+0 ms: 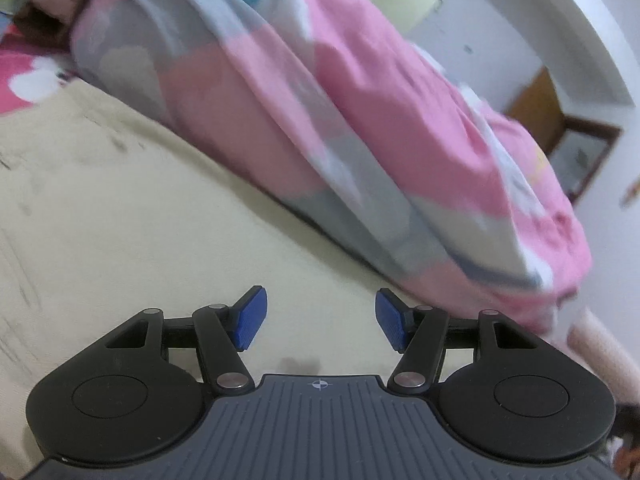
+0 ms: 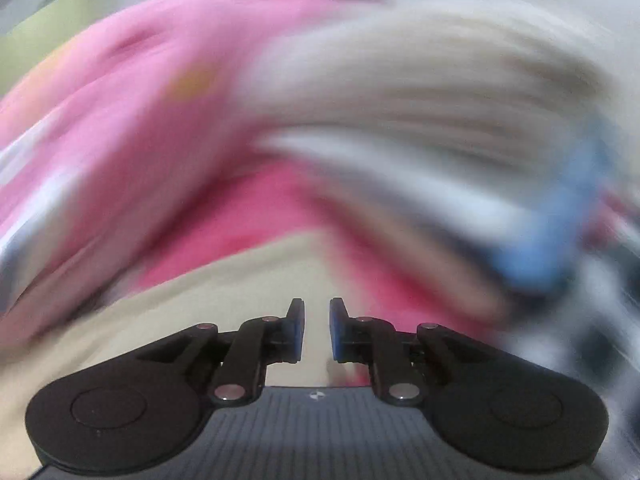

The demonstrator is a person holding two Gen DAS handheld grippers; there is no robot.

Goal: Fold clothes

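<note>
Cream bedsheet lying spread under both tools | pink-and-grey patterned bedding lying heaped across the sheet beyond them | left gripper hovering with jaws wide apart, gripping nothing | right gripper showing a narrow gap, nothing between its pads, view heavily blurred

Left gripper fingers wide apart, right gripper fingers narrowly parted, both empty

Bg stuff only: cream bed sheet w/ some dark smudges, white wall behind, brown wooden door far right, and a dark-framed picture just beside it.
</note>
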